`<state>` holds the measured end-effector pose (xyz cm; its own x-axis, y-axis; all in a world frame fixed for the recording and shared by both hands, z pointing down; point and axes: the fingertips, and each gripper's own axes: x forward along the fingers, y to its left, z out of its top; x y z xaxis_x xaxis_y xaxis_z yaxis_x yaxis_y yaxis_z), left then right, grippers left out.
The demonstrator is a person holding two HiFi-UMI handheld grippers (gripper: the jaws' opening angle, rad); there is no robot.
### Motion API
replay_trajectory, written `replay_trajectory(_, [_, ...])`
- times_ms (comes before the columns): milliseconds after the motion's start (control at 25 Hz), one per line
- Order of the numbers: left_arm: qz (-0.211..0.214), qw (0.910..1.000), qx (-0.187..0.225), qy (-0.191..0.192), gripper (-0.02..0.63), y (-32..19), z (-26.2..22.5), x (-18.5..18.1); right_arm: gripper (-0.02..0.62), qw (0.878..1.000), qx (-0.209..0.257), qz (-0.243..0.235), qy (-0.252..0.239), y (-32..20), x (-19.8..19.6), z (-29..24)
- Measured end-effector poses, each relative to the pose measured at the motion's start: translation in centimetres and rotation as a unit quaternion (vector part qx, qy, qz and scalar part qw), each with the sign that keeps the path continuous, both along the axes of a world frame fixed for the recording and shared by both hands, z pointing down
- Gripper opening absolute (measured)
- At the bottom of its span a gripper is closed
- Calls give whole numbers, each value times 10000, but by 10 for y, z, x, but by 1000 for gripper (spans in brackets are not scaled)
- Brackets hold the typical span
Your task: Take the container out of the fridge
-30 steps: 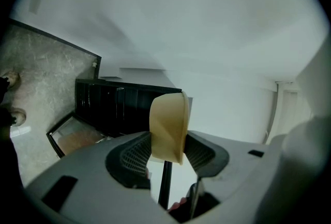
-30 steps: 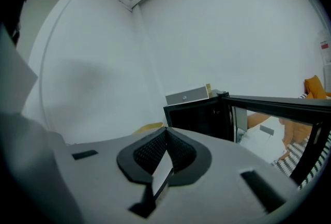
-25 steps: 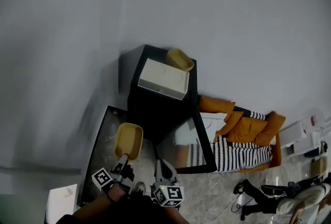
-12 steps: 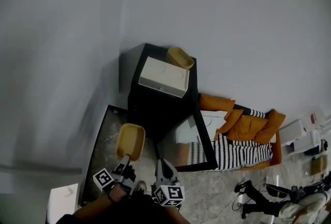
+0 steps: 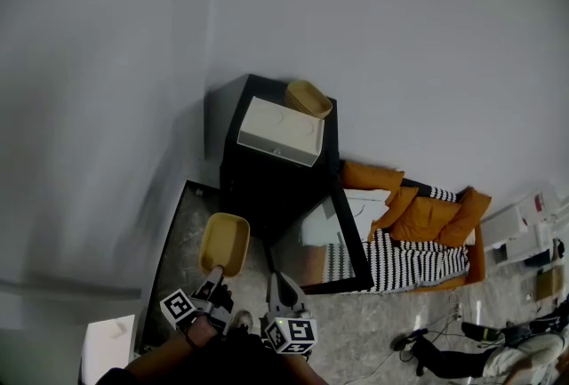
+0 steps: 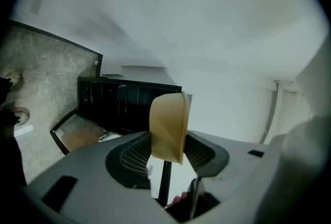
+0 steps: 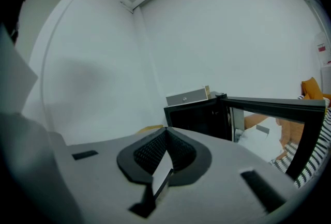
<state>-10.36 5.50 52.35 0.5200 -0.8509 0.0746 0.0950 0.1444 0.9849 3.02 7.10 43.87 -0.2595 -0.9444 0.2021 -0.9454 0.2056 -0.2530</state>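
Yellow plastic marks out the container [image 5: 223, 243] in the head view. It is out of the black fridge [image 5: 267, 183], held in the air just in front of it and to the left of the open glass door [image 5: 354, 254]. The left hand-held gripper [image 5: 213, 272] reaches up from the bottom edge and grips the container's near end. The person's left hand [image 5: 200, 327] is wrapped round it beside the marker cube [image 5: 177, 308], with the forearm angled in from below. The right hand-held gripper [image 5: 276, 283] is raised alongside, close to the left one, and points toward the door without touching anything. On top of the fridge sit a white box [image 5: 280, 134] and a second yellow tub [image 5: 308, 99]. An orange jacket [image 5: 427, 219] lies on the speckled floor [image 5: 356, 321] to the right.

From the left gripper view, the container [image 6: 168, 127] stands on edge between the two jaws, and both ribbed pads press its sides. The fridge [image 6: 124, 106] is behind it, well apart, with the door [image 6: 77, 132] lying open.

From the right gripper view, the jaws are closed on each other with nothing between them. Beyond them are the fridge [image 7: 199, 117], the white box [image 7: 187, 96] on top and the open door [image 7: 279, 106].
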Motion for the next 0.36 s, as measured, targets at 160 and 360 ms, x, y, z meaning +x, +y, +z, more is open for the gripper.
replay_trajectory(160, [-3,10000,-5,16,189,0,-1,2,0,10000,-3,-14,3,0,1,0])
replay_trajectory(360, [-10,10000,-27,52,189,2,-2,4,0,10000,-6,-25,6,1,1,1])
